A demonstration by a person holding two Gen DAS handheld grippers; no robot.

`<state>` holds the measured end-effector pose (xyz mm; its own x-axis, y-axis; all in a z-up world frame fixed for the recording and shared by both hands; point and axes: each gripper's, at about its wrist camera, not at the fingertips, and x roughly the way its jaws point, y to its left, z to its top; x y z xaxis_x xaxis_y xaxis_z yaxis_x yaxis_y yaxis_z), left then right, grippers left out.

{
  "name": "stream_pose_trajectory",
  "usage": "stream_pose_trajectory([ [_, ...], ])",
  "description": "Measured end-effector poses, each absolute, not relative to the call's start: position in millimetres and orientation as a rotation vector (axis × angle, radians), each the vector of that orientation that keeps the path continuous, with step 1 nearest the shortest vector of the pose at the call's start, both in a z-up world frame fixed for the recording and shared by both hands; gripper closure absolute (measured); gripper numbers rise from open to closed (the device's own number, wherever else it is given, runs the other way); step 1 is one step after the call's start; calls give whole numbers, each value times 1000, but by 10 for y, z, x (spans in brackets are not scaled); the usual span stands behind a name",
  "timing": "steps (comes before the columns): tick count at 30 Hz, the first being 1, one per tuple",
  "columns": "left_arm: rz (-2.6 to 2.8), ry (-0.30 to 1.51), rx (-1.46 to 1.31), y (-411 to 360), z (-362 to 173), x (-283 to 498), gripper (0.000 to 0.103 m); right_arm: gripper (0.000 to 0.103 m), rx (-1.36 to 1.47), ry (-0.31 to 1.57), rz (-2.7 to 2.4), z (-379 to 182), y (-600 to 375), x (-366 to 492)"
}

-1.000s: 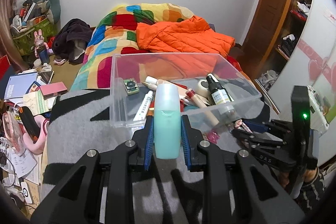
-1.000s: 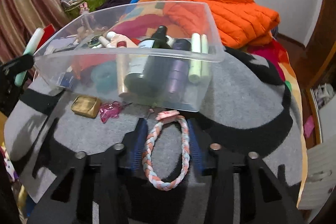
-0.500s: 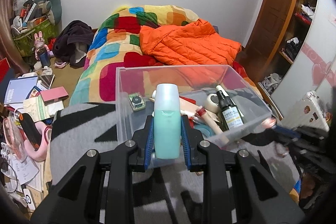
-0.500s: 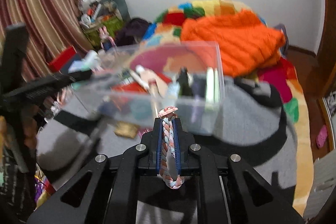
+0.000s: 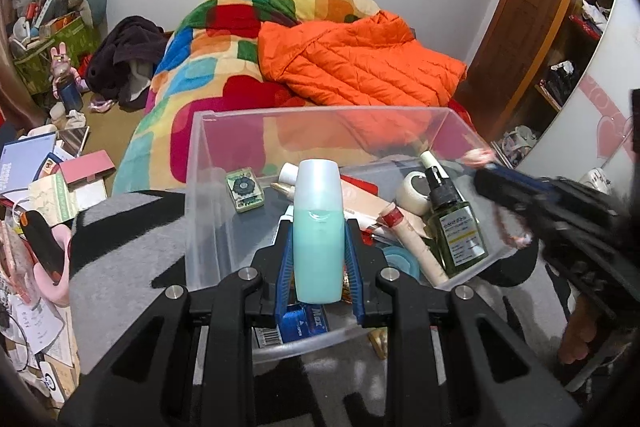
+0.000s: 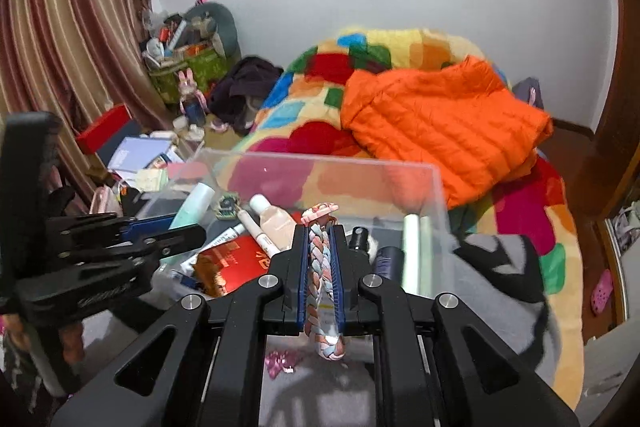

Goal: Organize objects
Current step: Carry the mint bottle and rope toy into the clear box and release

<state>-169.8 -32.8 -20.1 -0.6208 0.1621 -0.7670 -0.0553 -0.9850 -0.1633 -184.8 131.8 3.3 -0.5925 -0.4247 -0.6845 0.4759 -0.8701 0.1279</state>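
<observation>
White walls close off a cluttered bedroom, where a bed (image 5: pixel 224 75) under a patchwork quilt of bright colours carries an orange puffer jacket (image 5: pixel 360 63) toward its far end. At the near end of the bed lies a grey and black blanket (image 5: pixel 120 239), and on it stands a clear plastic bin (image 5: pixel 208 195) holding bottles, tubes and small boxes. Among them a dark green dropper bottle (image 5: pixel 456 223) leans against the bin's right wall. The left gripper (image 5: pixel 319 239) is over the bin's near edge, its jaws clamped on a turquoise bottle (image 5: pixel 318 227) with a pale cap, held upright. The right gripper (image 6: pixel 321 263) reaches in at the bin's right edge with its jaws pressed together on a braided hair tie (image 6: pixel 322 267) of pink, white and pale blue, whose loop hangs out below the pads. A pink trinket (image 6: pixel 282 363) lies on the blanket just outside the bin's near wall.
</observation>
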Motion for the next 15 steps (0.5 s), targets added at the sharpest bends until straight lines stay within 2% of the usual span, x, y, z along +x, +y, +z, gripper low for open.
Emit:
stream_pose_trajectory([
  [9,2729,-176,-1273,-307,-160,-1600,76,91,1115,166,-2362,-233,1125,-1889],
  [10,2736,-176,-1265,-306,-144,-1567,74,89,1119,160,-2351,-218,1136,-1878],
  [12,2752,-167,-1250,-296,-105,-1514,69,75,1120,137,-2342,-173,1182,-1864],
  [15,2778,-145,-1206,-269,-29,-1395,59,67,1078,102,-2360,-42,1284,-1799],
])
